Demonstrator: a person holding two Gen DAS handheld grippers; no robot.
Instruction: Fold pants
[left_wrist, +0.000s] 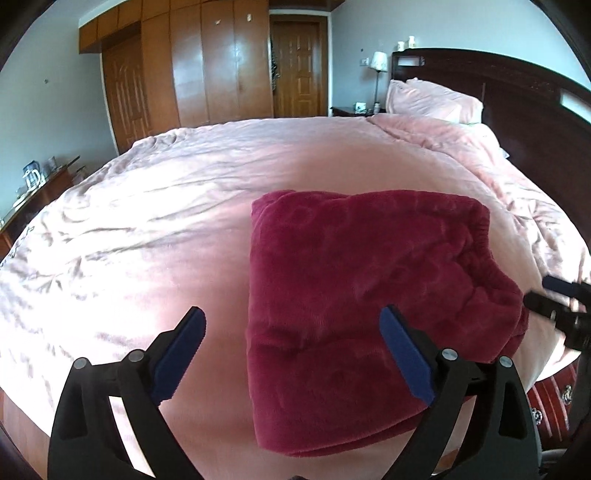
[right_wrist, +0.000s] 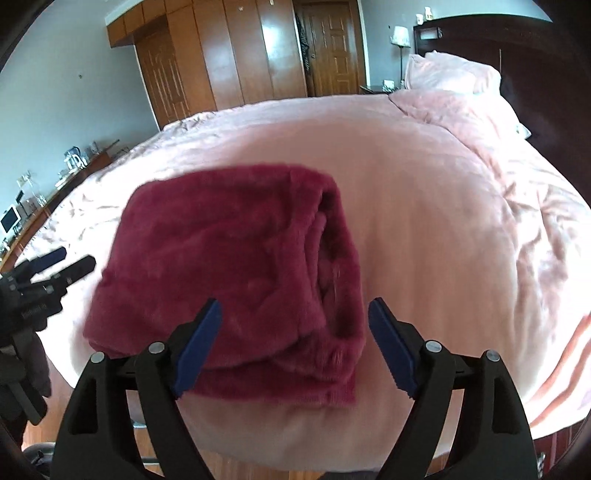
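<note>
Folded dark-red fleece pants lying as a thick rectangular bundle on the pink bedspread, near the bed's near edge; elastic waistband showing along the bundle's right side in the left wrist view, stacked layers showing at that same end in the right wrist view. Left gripper hovering over the bundle's left edge, jaws spread wide, gripping nothing, blue pads clear of the fabric. Right gripper hovering over the bundle's right end, jaws likewise parted and empty. Pink pillow resting against the dark headboard; wooden wardrobe standing beyond the bed.
</note>
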